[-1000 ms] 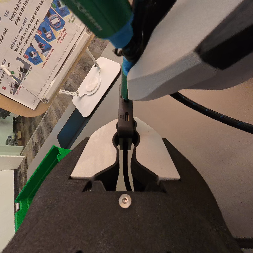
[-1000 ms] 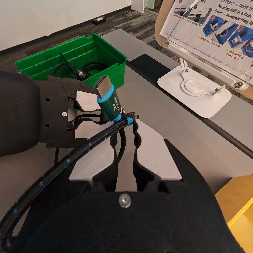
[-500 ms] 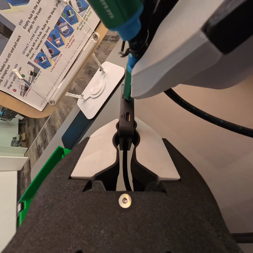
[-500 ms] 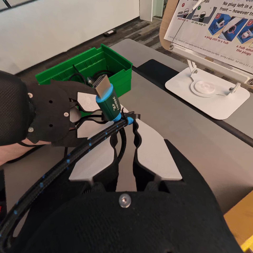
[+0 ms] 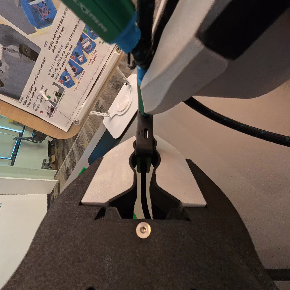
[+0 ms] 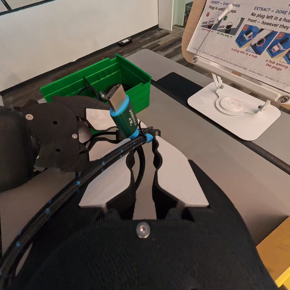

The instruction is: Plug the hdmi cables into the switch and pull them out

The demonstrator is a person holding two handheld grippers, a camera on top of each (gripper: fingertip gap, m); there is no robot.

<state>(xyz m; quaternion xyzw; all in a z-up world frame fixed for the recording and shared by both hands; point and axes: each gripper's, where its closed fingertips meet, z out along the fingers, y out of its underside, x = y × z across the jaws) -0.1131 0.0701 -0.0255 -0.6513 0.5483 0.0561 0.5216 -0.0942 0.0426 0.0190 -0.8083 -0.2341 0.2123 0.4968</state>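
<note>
Tongs on my left (image 5: 144, 150) are clamped on the black switch (image 5: 144, 138), which stands edge-on between the pads with its thin black lead (image 5: 145, 196) running back through the gap toward me. In the right wrist view the same left tongs (image 6: 100, 130) reach in from the left, the switch's far end (image 6: 156, 131) peeking out just past my right tips. My right tongs (image 6: 145, 146) are drawn nearly together around the braided black-and-blue cable (image 6: 87, 172); a plug with a blue collar (image 6: 148, 138) sits right at their tips, against the switch. I cannot tell whether that plug is seated in a port or only touching. A second, green plug (image 6: 124, 117) on the same bundle sticks up free, its metal end bare and pointing to the far left. Both tools hang above the grey worktop (image 6: 211, 164). On the far left of it stands a green bin (image 6: 133, 87) holding more dark cables. To the far right is a white stand (image 6: 235, 119) carrying an instruction sheet (image 6: 251, 31). A yellow edge (image 6: 276, 251) shows at the near right.
</note>
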